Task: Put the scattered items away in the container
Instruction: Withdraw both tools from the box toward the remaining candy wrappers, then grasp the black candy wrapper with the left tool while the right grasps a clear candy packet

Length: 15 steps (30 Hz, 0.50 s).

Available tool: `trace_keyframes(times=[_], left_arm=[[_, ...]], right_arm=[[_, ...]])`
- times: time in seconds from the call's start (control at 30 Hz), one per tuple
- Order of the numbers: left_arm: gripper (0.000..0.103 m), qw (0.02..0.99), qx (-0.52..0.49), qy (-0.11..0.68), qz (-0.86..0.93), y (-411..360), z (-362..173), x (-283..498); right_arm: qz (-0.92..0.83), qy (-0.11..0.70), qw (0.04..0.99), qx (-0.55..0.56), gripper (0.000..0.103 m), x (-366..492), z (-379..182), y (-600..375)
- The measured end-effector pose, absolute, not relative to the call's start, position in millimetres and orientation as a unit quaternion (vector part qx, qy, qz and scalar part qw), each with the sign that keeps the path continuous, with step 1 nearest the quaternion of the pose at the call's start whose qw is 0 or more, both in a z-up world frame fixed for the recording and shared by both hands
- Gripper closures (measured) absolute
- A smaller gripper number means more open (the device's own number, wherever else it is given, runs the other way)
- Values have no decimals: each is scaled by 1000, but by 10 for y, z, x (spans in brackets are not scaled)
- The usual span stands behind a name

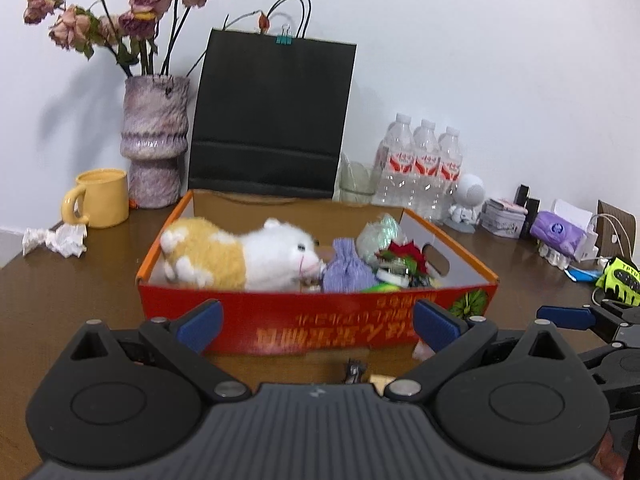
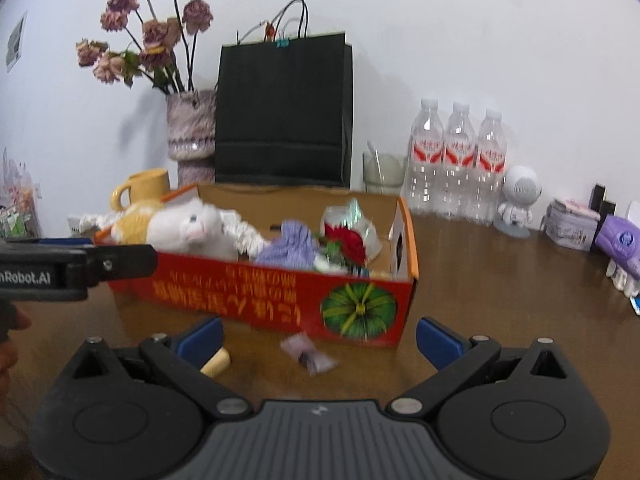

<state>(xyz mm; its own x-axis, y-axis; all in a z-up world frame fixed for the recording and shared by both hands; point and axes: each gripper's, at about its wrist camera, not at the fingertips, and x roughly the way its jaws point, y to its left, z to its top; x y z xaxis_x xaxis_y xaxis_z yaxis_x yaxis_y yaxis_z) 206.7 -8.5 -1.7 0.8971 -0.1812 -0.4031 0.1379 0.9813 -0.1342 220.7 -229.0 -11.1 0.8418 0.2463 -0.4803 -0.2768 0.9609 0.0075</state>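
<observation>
A red cardboard box [image 1: 312, 320] [image 2: 256, 296] sits on the brown table. It holds a white and yellow plush cat [image 1: 240, 256] [image 2: 184, 228], a lilac pouch [image 1: 348, 270] [image 2: 288, 246] and a red and silver wrapped thing [image 2: 348, 232]. My left gripper [image 1: 316, 324] is open and empty just in front of the box. My right gripper [image 2: 318, 338] is open and empty. Between its fingers lie a small purple packet [image 2: 308, 354] and a cork [image 2: 216, 362] on the table. A small dark item [image 1: 354, 370] lies near the left gripper.
Behind the box stand a black paper bag [image 1: 272, 116], a vase of dried roses [image 1: 154, 140], a yellow mug [image 1: 102, 198], three water bottles [image 1: 420, 164], a glass [image 2: 382, 172] and a white figurine [image 2: 518, 200]. Crumpled paper [image 1: 56, 240] lies left. Purple tissues [image 2: 620, 244] lie right.
</observation>
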Motion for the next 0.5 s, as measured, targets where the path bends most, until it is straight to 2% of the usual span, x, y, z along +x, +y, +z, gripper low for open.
trace_keyframes(times=[0.5], left_arm=[[0, 959, -23, 273, -76, -64, -346, 2102]], right_arm=[[144, 304, 942, -20, 0, 2277, -365, -2337]])
